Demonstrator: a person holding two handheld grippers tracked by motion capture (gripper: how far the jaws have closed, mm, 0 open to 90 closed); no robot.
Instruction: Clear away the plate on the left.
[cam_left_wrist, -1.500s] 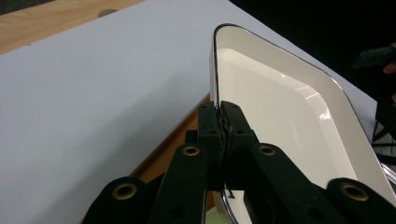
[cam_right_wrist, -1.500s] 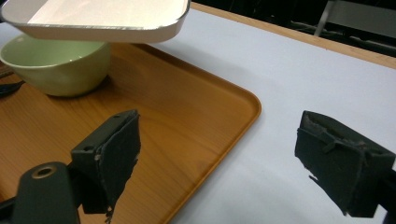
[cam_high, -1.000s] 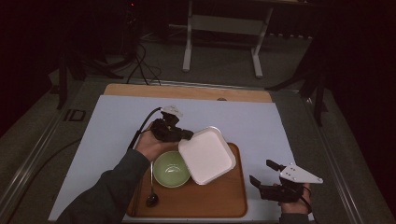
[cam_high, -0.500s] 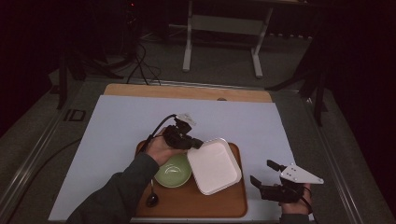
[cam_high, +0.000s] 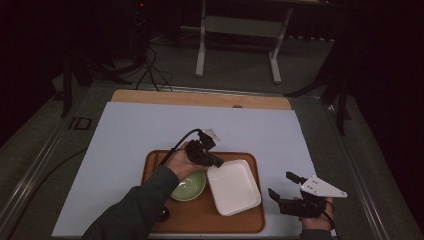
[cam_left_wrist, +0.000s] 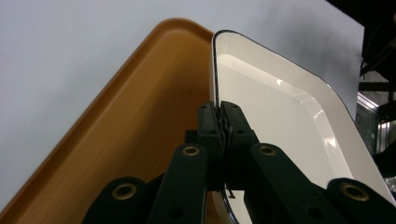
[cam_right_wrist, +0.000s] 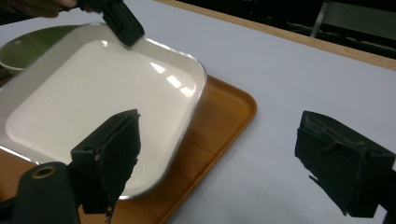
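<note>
White plate (cam_high: 233, 186) lowered onto tray (cam_high: 250, 222), rim pinched in left claw (cam_high: 218, 162)

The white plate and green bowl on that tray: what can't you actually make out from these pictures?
- Green bowl, high view: its near side is hidden by the person's sleeve.
- White plate: whether it lies flat on the tray or is lifted at the rim pinched by the left gripper cannot be told.
- Small dark object on the tray, high view: too small and dim to identify.
- Right gripper: open, holding nothing.
</note>
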